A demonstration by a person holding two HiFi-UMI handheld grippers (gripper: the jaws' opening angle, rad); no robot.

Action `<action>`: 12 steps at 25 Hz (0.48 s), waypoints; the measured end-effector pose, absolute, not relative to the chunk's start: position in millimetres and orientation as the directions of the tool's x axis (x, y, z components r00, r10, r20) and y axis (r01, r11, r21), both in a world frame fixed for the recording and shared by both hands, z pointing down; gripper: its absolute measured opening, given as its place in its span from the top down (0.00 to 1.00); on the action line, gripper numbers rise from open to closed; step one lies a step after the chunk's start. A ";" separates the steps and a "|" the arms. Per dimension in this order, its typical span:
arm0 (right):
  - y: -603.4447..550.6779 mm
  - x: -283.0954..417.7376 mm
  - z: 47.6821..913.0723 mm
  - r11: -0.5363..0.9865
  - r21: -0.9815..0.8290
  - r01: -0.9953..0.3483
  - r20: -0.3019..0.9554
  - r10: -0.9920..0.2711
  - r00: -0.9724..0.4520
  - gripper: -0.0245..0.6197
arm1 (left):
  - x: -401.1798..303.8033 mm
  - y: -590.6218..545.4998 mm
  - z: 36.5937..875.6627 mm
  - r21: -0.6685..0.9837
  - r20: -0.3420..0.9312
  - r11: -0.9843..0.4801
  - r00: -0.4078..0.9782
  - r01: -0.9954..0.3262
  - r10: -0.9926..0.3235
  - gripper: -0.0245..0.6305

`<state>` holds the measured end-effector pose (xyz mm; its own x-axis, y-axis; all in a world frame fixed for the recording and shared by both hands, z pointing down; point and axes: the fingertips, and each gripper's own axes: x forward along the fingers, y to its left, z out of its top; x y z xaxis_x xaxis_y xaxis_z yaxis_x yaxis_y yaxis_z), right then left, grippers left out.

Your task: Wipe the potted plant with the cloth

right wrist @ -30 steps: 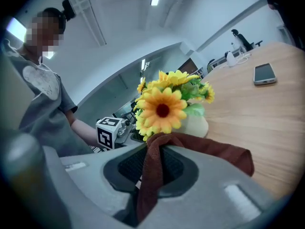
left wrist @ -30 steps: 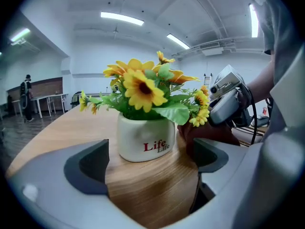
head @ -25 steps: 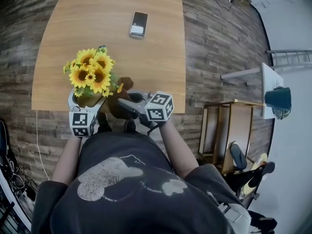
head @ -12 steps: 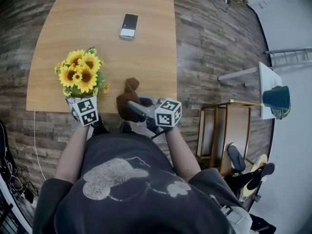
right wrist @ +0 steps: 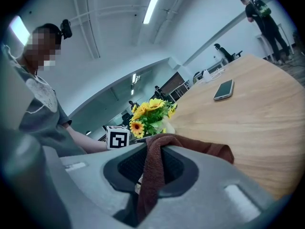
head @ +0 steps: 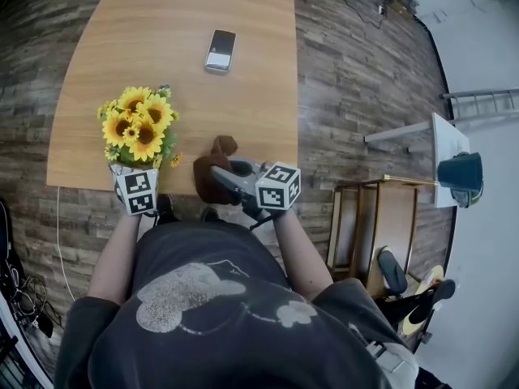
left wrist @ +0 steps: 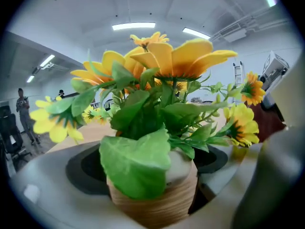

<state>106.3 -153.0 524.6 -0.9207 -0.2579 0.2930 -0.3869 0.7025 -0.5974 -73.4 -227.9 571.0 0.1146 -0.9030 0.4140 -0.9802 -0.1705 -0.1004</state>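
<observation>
A potted plant [head: 138,130] is sitting at the counter's [head: 170,55] near edge.
The left gripper's [head: 130,168] jaws are straddling its pot [left wrist: 157,199], wide apart (they have just been closing); the right gripper's [head: 217,173] jaws are clamping a brown cloth [head: 221,146] just beside.

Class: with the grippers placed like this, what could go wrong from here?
The pot stands near the table edge between the jaws of the left gripper, which have just been closing but seem not to clamp it; a push could tip it. The cloth, bunched in the right gripper, could snag the flowers.
</observation>
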 end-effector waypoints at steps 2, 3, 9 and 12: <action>-158.5 99.7 522.4 0.708 -0.594 -0.382 0.288 -0.256 -0.923 0.89 | -74.5 -226.6 571.0 -0.099 0.412 -0.207 0.149 -0.973 -0.899 0.10; -161.5 96.8 521.2 0.710 -0.592 -0.381 0.285 -0.257 -0.923 0.89 | -74.8 -226.0 570.8 -0.098 0.412 -0.226 0.167 -0.969 -0.896 0.09; -195.7 85.6 521.1 0.700 -0.547 -0.458 0.312 -0.337 -0.888 0.89 | -75.9 -221.0 570.7 -0.092 0.407 -0.367 0.302 -0.926 -0.862 0.10; -220.7 76.1 524.5 0.683 -0.530 -0.503 0.341 -0.371 -0.864 0.89 | -77.7 -218.3 569.7 -0.092 0.406 -0.439 0.369 -0.894 -0.836 0.10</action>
<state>76.1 -220.7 524.5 -0.8637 -0.3713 0.3410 -0.5028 0.6826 -0.5303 -77.7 -218.3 569.7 0.3686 -0.8363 0.4060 -0.8939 -0.4387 -0.0921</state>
